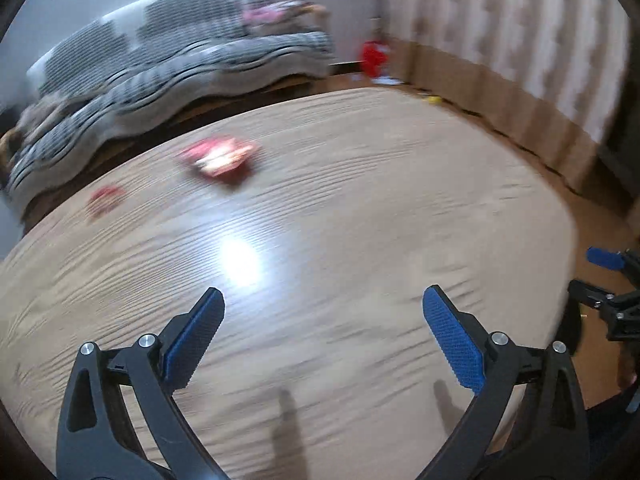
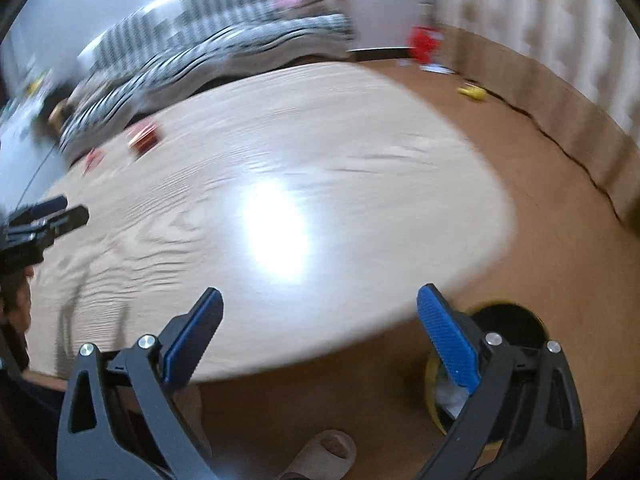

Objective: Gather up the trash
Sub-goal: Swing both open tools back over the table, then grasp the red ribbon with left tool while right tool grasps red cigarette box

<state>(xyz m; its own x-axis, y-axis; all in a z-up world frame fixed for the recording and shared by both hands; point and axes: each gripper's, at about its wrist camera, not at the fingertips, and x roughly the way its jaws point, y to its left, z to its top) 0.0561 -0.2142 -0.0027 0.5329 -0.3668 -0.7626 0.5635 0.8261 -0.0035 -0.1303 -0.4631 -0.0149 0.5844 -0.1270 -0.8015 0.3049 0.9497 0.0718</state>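
A red snack wrapper [image 1: 222, 157] lies on the light wooden table [image 1: 360, 220], far left of centre. A smaller red wrapper [image 1: 105, 197] lies left of it near the table edge. Both show blurred in the right wrist view, the larger wrapper [image 2: 143, 136] and the smaller one [image 2: 92, 159]. My left gripper [image 1: 323, 300] is open and empty above the near part of the table. My right gripper [image 2: 318, 298] is open and empty over the table's near right edge [image 2: 360, 340]. A yellow bin with a dark opening [image 2: 506, 322] stands on the floor under the right finger.
A sofa with a grey striped cover [image 1: 180, 60] stands behind the table. A red object [image 1: 374, 56] and a yellow one [image 2: 472, 91] lie on the brown floor by the curtain [image 1: 520, 40]. The right gripper also shows at the left wrist view's right edge [image 1: 612, 280].
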